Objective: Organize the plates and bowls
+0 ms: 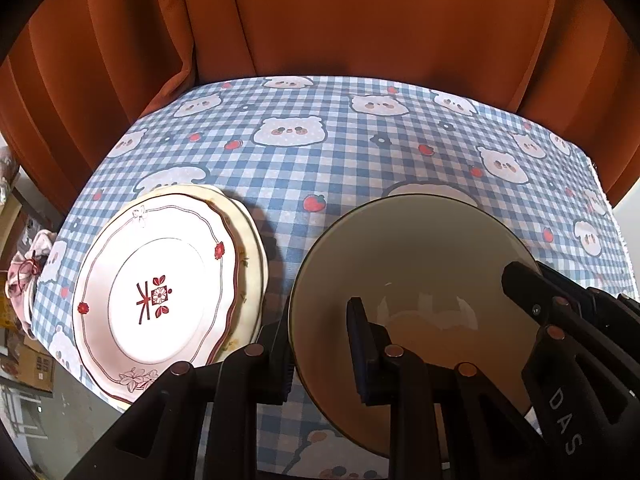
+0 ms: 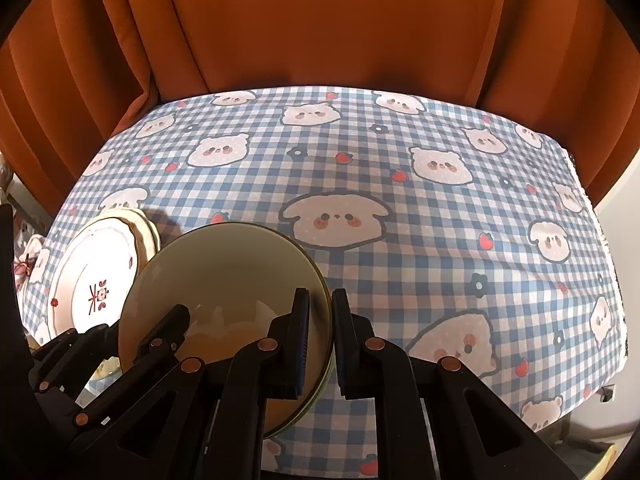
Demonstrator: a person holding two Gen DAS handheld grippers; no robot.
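Your left tool (image 1: 320, 354) and right tool (image 2: 320, 344) each clamp the rim of the same bowl (image 1: 416, 264), on opposite sides, with the bowl slung between them above the surface (image 2: 400, 160). The stacked plates (image 1: 160, 292) lie just beside the left tool's outer side, so that hand is the nearer one

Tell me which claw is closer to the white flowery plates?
Left. The left claw grips the green bowl's rim beside the white flowery plates; the right claw holds the bowl's far rim.
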